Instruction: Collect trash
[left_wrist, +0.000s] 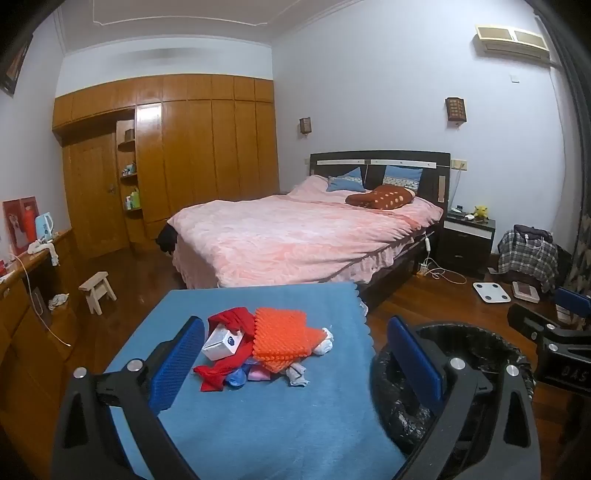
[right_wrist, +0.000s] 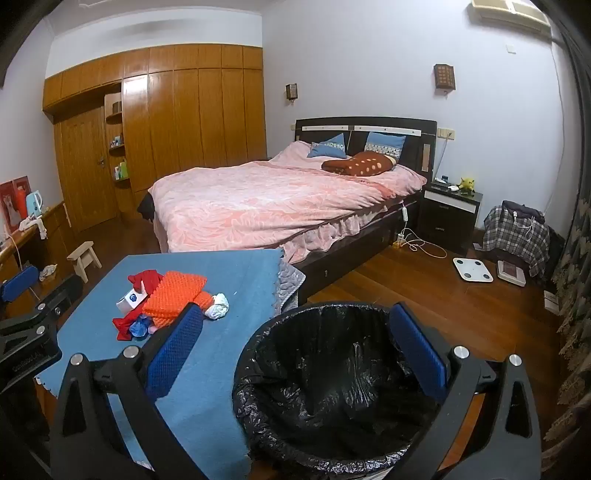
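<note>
Bedroom: bed (left_wrist: 295, 236) behind trash pile (left_wrist: 258, 350).

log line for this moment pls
grippers: left, right open, empty | trash pile on blue cloth | bin beside table, empty

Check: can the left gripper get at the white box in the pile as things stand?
Probably yes: the left gripper is open, nothing sits between it and the white box, though red cloth drapes its far side.
</note>
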